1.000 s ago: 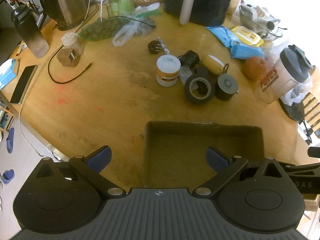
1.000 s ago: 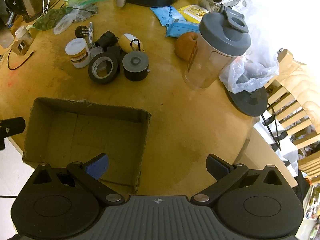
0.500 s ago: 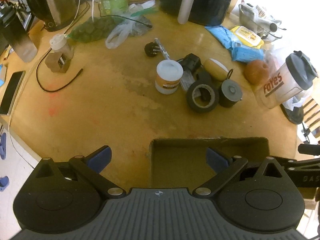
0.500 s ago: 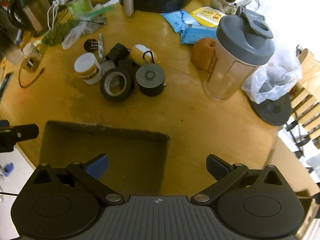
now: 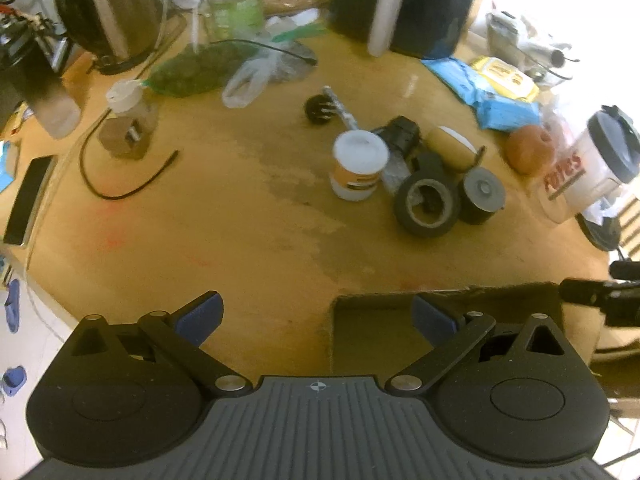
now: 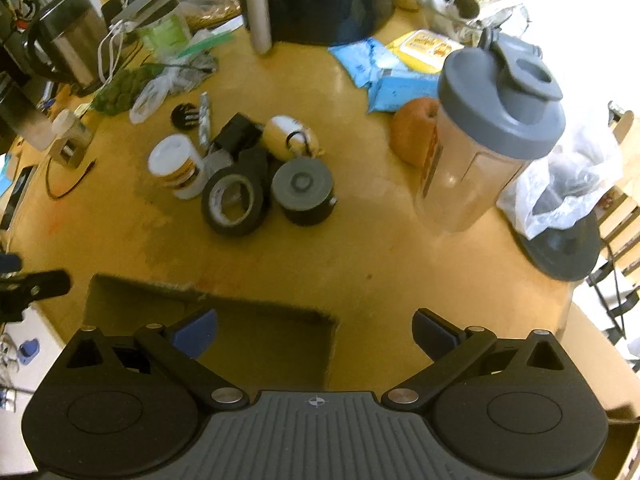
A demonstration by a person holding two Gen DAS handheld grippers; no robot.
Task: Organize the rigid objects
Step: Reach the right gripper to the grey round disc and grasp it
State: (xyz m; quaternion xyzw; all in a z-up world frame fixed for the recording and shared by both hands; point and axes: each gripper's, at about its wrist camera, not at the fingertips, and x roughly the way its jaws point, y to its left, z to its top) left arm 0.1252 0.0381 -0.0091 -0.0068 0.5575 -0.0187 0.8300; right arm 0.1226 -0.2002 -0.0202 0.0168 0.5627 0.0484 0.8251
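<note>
Spreading beneath both my claws is the round yellow wooden table [image 5: 224, 216], and near its close edge sits the open brown cardboard box [image 6: 256, 332], my landmark. Beyond the box stands the clear shaker bottle with a grey lid [image 6: 484, 128], off to its far right. Straight past the box lies the black roll of tape [image 6: 234, 202], touching the squat grey-topped black canister [image 6: 304, 192] and the white-lidded orange-labelled jar [image 6: 178, 168]. My left gripper [image 5: 316, 316] hangs spread wide over the box's left wall; my right gripper [image 6: 314, 330] is spread wide too, holding nothing, above its right wall.
</note>
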